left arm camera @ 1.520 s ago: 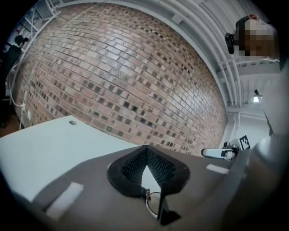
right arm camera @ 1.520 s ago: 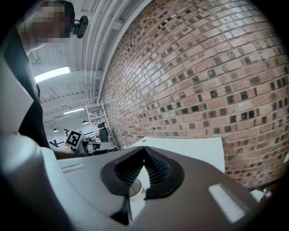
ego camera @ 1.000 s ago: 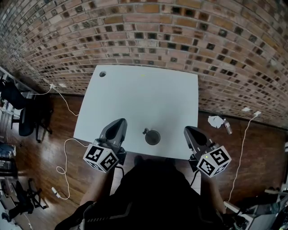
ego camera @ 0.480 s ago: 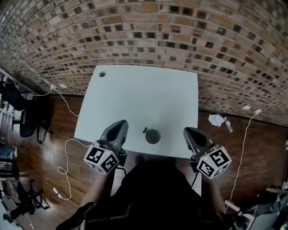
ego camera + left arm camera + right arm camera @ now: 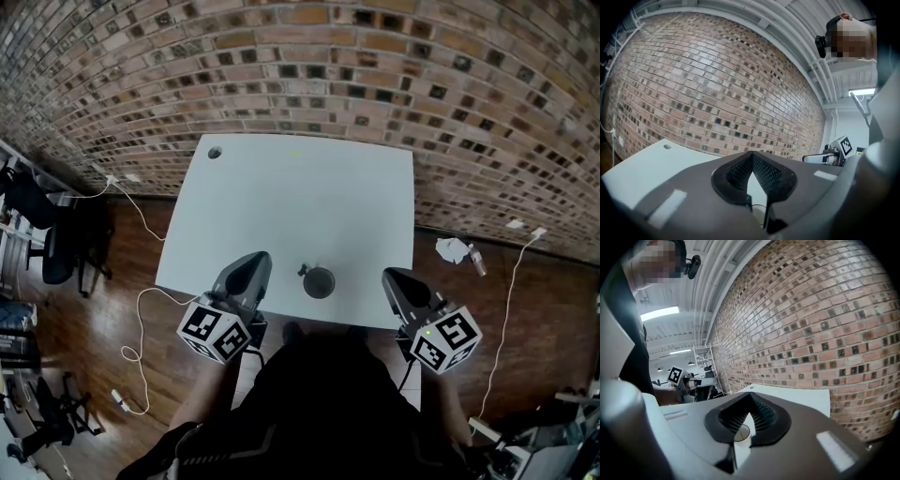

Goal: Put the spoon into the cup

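A dark cup (image 5: 319,282) stands near the front edge of the white table (image 5: 300,197). A small dark piece (image 5: 303,273) sticks out at its upper left; I cannot tell whether it is a handle or the spoon. My left gripper (image 5: 253,260) hovers over the table's edge to the left of the cup, its jaws shut with nothing between them (image 5: 751,157). To the cup's right is my right gripper (image 5: 389,274), also shut and empty (image 5: 751,401). The cup's rim (image 5: 742,432) shows below its closed pads.
A brick wall (image 5: 309,66) runs behind the table. A round hole (image 5: 215,153) marks the table's far left corner. On the wooden floor lie white cables (image 5: 141,220), a dark chair (image 5: 52,244) at left, and crumpled paper (image 5: 450,252) at right.
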Action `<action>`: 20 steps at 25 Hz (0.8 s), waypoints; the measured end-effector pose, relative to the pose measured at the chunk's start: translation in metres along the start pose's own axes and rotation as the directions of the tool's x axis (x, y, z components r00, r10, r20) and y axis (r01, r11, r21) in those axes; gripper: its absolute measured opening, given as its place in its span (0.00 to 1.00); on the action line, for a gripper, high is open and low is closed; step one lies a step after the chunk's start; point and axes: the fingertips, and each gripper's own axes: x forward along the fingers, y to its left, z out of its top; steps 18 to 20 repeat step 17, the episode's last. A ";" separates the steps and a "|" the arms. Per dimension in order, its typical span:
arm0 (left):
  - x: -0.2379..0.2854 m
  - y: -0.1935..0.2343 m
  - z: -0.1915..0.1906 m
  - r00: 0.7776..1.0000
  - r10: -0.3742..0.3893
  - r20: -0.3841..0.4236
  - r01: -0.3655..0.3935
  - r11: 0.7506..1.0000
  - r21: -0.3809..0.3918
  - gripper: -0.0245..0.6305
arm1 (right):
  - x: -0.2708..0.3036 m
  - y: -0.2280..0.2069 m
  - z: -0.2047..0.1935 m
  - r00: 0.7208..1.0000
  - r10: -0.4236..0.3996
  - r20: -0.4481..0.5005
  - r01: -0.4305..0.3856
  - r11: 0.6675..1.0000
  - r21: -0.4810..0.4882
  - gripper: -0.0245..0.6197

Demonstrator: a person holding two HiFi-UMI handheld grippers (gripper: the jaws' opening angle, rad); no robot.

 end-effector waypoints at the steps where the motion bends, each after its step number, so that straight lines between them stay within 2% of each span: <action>1: 0.000 0.000 -0.002 1.000 -0.005 0.004 0.005 1.000 0.000 0.04 | 0.000 0.000 0.000 1.000 0.002 0.000 -0.002 1.000 0.001 0.05; 7: 0.001 0.000 -0.001 1.000 -0.005 -0.017 0.005 1.000 0.008 0.04 | 0.001 0.001 0.001 1.000 0.005 0.002 -0.005 1.000 -0.008 0.05; 20: 0.004 0.000 0.001 1.000 -0.029 0.005 0.030 1.000 -0.007 0.04 | 0.004 0.002 0.009 1.000 0.004 0.012 -0.004 1.000 -0.026 0.05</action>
